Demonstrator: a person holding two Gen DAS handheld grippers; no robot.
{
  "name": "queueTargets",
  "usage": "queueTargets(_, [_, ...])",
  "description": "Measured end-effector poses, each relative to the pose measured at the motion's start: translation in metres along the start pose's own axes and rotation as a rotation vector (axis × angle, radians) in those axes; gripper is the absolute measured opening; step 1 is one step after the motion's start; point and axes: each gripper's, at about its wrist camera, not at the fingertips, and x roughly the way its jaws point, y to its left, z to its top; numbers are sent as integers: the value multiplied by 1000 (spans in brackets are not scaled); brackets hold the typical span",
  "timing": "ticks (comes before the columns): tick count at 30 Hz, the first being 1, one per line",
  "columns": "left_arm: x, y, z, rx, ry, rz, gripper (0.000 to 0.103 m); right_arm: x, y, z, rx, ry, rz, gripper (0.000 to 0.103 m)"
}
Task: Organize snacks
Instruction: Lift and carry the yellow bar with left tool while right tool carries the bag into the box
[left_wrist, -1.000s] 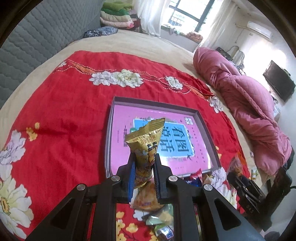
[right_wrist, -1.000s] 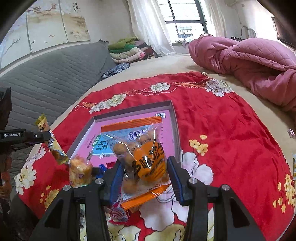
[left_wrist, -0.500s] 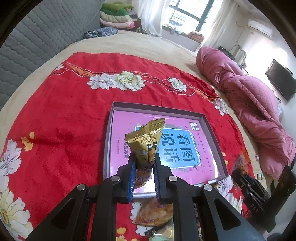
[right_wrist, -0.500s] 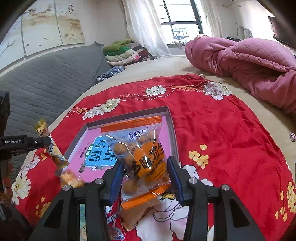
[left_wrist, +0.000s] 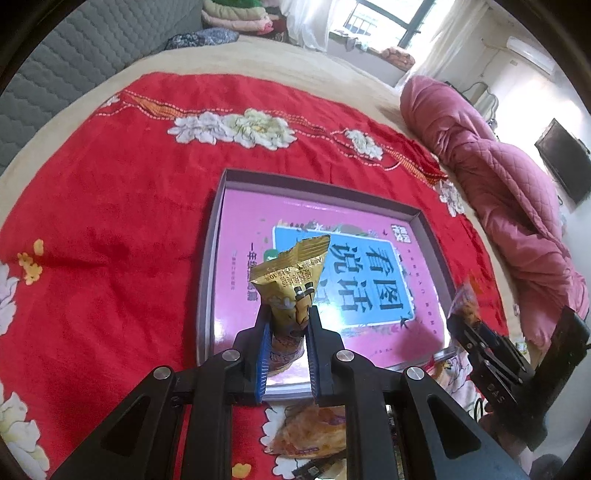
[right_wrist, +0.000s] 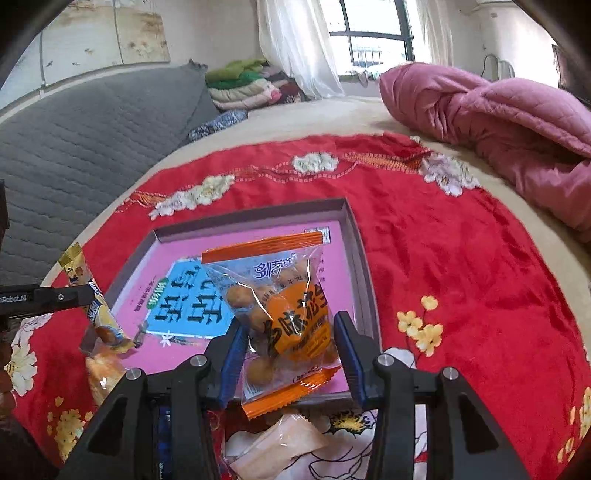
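A shallow grey box (left_wrist: 214, 236) with a pink printed bottom lies on the red flowered cloth; its rim (right_wrist: 356, 243) also shows in the right wrist view. My left gripper (left_wrist: 286, 325) is shut on a small gold snack packet (left_wrist: 291, 273), held upright over the box's near edge. My right gripper (right_wrist: 290, 343) is shut on a clear bag with orange ends (right_wrist: 280, 295) full of round brown snacks, held over the box's near right corner. From the right wrist view the gold packet (right_wrist: 79, 273) appears at the left.
Loose snacks lie just before the box: an orange-yellow pack (left_wrist: 314, 432) and a pale wrapped one (right_wrist: 280, 443). A rumpled pink quilt (left_wrist: 498, 177) lies at the right, a grey padded headboard (right_wrist: 92, 122) at the left, folded bedding (right_wrist: 243, 85) behind.
Both grippers have moved forward and down toward the box with their packets. The box now looks larger and closer, and the loose snacks have slipped toward the bottom of both views.
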Motion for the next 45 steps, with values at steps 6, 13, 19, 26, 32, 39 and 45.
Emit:
queueTargets(6, [9,3,-1,-8,24,6,18,10,-1,-3,-8,21,-17,47])
queueTargets(13, [15,3,-5,-4,42,12,18,19,-6,-7,3,50,-35,47])
queueTargets(19, [18,4,-7,7,49,27,17,21,-8,-10,-6,51,-43,47])
queueTargets(26, [21,3,-9,18,60,30,17,22,-8,-13,-10,45,-39,47])
queueTargets(32, [23,4,-8,14,64,34,18,21,-8,-13,-8,42,-37,47])
queueTargets(39, [28,6,-9,12,82,33,20,19,-9,-13,7,32,-22,47])
queueTargets(45, [26,6,-9,14,77,31,20,18,-11,-14,12,23,-19,47])
